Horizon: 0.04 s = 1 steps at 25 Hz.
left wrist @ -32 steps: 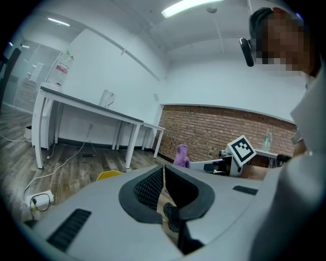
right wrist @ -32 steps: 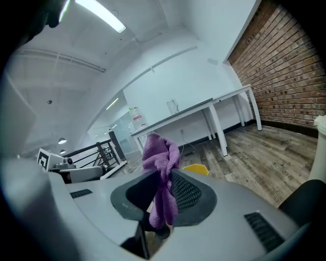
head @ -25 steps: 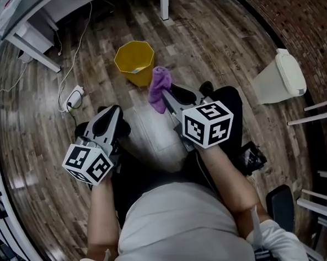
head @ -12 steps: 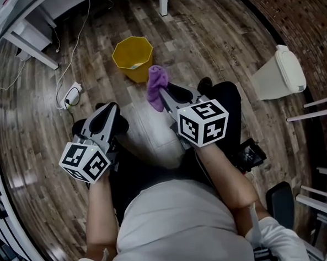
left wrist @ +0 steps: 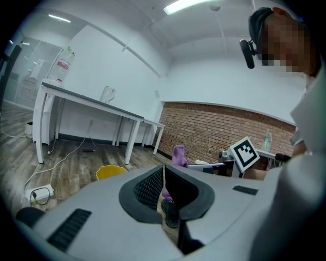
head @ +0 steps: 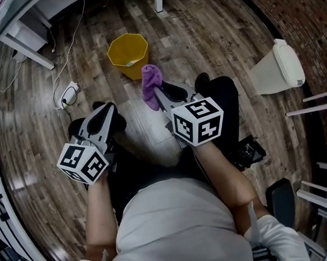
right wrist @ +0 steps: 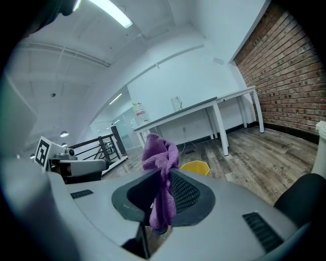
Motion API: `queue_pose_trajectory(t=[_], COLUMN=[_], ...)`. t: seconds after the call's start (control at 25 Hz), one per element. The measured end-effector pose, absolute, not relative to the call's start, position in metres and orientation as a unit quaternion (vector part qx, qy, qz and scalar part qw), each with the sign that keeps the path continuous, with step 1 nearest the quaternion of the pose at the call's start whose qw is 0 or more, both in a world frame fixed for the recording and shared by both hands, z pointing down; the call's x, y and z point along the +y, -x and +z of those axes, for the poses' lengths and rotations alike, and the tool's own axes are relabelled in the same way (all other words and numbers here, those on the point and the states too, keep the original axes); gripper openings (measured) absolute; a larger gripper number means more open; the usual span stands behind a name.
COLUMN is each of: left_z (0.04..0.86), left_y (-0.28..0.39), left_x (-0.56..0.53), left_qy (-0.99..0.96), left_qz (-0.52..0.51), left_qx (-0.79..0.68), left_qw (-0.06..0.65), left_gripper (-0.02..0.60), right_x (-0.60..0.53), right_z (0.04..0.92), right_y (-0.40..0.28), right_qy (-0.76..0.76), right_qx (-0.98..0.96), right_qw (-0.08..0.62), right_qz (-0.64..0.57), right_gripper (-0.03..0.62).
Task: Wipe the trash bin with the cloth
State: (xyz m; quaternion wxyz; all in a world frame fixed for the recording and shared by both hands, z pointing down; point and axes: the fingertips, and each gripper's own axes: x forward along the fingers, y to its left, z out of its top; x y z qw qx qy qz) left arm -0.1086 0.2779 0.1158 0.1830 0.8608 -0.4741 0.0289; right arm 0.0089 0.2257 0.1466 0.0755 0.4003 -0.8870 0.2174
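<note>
The right gripper (head: 159, 93) is clamped on a purple cloth (head: 149, 85), which bunches above the jaws and hangs down between them. The left gripper (head: 107, 109) is closed with nothing between its jaws. Both are held out in front of the seated person, above the wooden floor (head: 213, 36). A yellow bin (head: 127, 55) stands open on the floor just beyond the cloth, out from the white desk (head: 18, 12), and a white lidded trash bin (head: 278, 69) stands well apart to the right, at the floor's edge along the brick wall (head: 305, 13).
</note>
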Motion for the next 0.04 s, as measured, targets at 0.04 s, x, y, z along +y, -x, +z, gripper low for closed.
queue_pose_trajectory(t=[0.04], left_z=[0.1164], left_y=[0.1081], left_x=[0.2783], left_qy=[-0.861], left_qz=[0.029], left_qx=[-0.474], left_qw=[0.183], left_gripper=[0.015], right_x=[0.2259], right_z=[0.1477], right_y=[-0.0086], right_qy=[-0.400], right_qx=[-0.887], right_qw=[0.075], right_qz=[0.218], right_gripper=[0.072])
